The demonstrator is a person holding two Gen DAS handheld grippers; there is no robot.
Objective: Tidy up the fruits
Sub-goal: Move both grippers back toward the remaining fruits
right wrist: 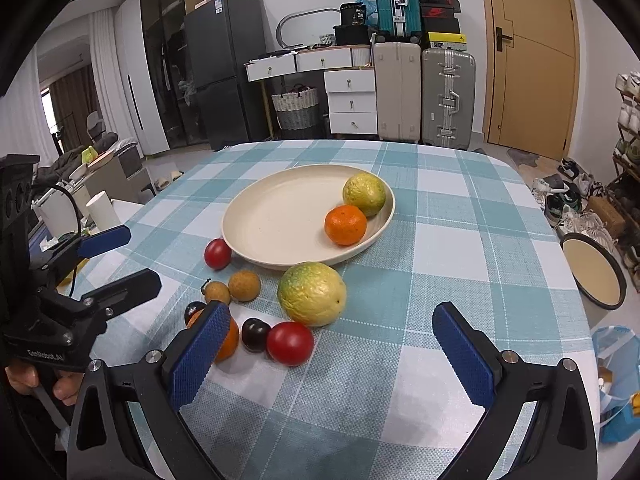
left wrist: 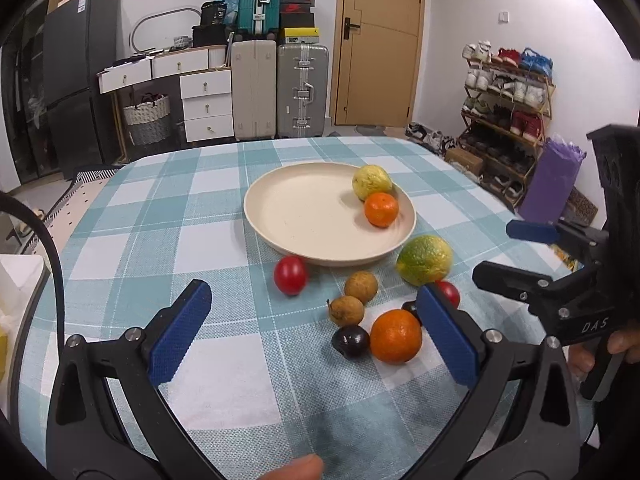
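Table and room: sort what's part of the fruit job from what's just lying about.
Job: cream plate holding a yellow-green fruit and tangerine; loose large green-yellow citrus, orange, red fruit.
Lying about: suitcases, shoe rack, drawers.

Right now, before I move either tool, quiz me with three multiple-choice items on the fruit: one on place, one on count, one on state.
1. Where is the big green-yellow citrus?
A. in the plate
B. on the cloth at the plate's near rim
C. between the fingers of a tool

2. How many fruits lie in the cream plate?
A. two
B. none
C. four

3. How do the tools stand?
A. both shut on fruit
B. left shut on a fruit, right open
C. both open, holding nothing

Key:
1 B: it sits on the checked tablecloth just outside the rim.
2 A: only a mandarin and a yellow-green fruit are inside.
3 C: the left tool and right tool are spread wide with nothing between them.
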